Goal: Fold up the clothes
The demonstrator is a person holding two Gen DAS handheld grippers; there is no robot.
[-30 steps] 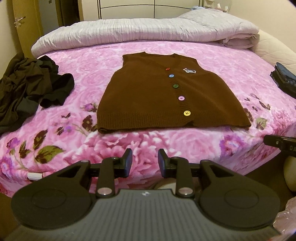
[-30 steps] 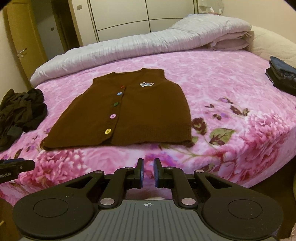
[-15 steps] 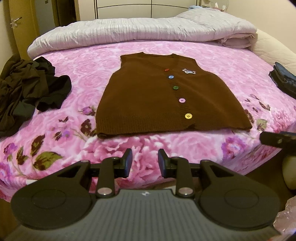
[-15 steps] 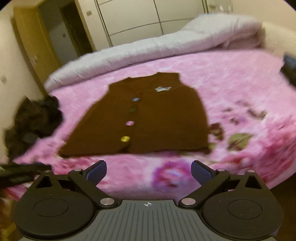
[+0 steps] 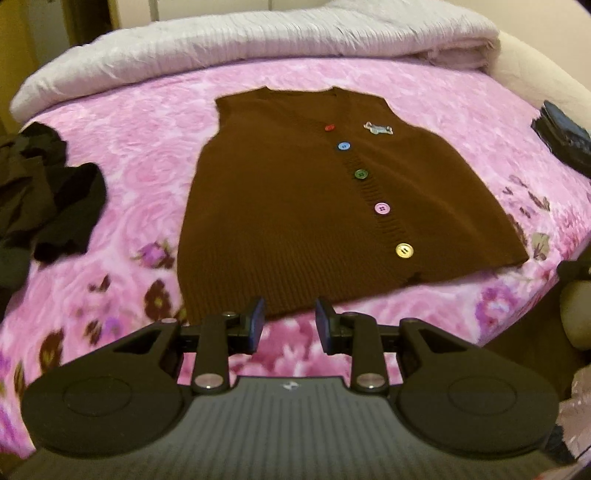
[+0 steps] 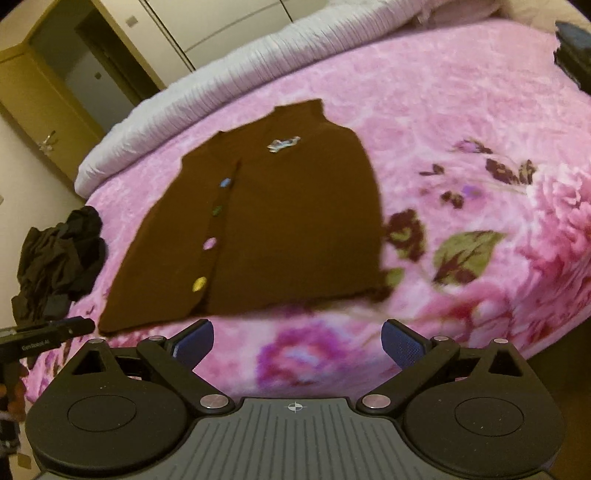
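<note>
Left wrist view: the left hand-held gripper (image 5: 289,325) hovers partly open and empty at the hem of the brown knitted button-front vest (image 5: 295,206), spread flat on the pink floral bed blanket (image 5: 147,155).

Right wrist view: the right hand-held gripper (image 6: 297,341) is spread wide, empty, just short of the vest (image 6: 277,221).

A pink floral blanket (image 5: 147,155) covers the bed. A rolled pale grey duvet (image 5: 229,44) lies along its far edge. A cream cushion (image 5: 535,70) sits at the far right corner. Beyond the bed stand white wardrobe doors (image 6: 229,22) and a yellow-brown door (image 6: 33,99) with a metal handle (image 6: 48,140).
</note>
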